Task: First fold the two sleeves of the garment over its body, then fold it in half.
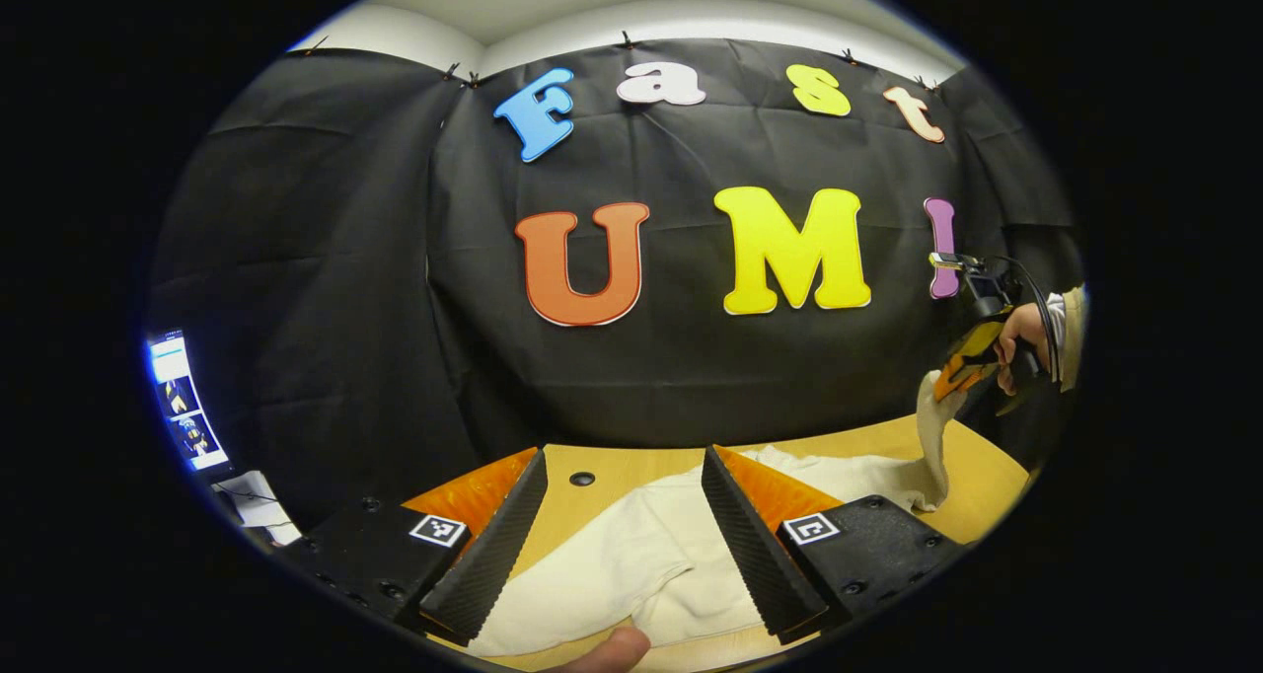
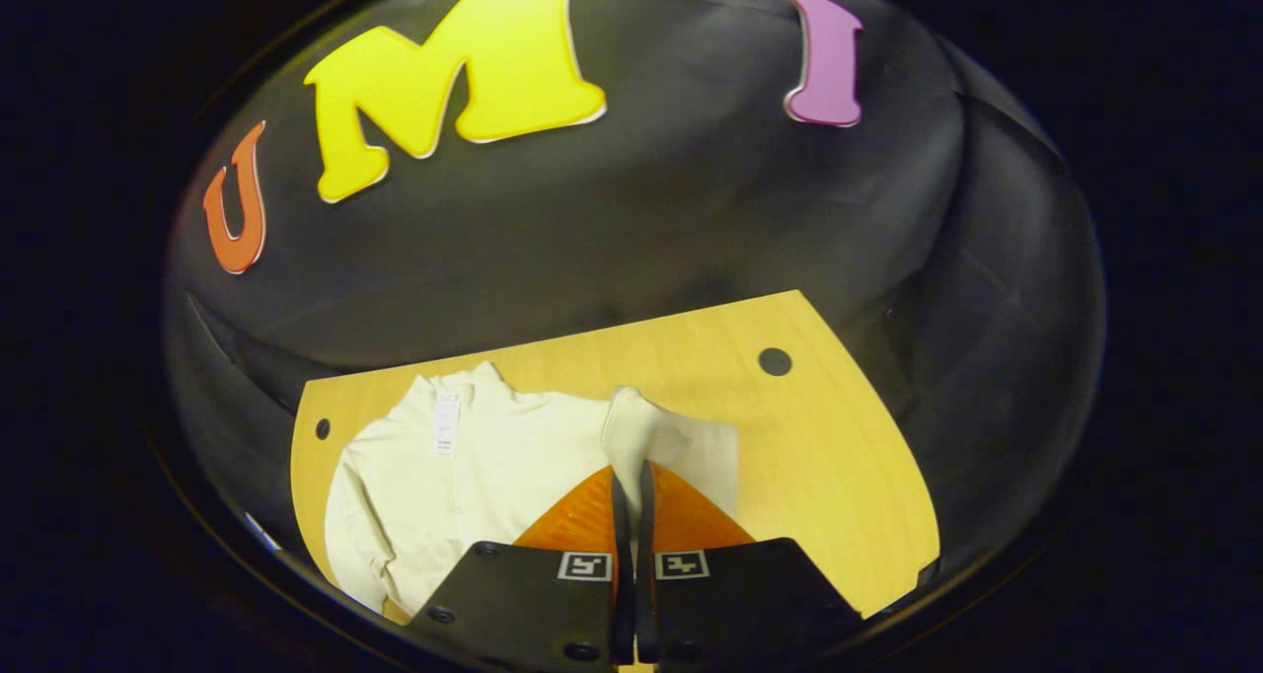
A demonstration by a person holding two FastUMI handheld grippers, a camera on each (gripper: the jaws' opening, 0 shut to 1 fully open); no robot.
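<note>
No readable text. Square black-and-white markers [image 1: 437, 529] sit on the hand-held gripper bodies; a white tag [image 2: 447, 424] inside the garment's [image 2: 493, 456] collar is too small to read.

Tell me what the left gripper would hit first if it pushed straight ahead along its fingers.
Probably the cream garment lying on the table between the open left gripper fingers; if it cleared that, the black cloth wall behind. Depth is unclear.
</note>
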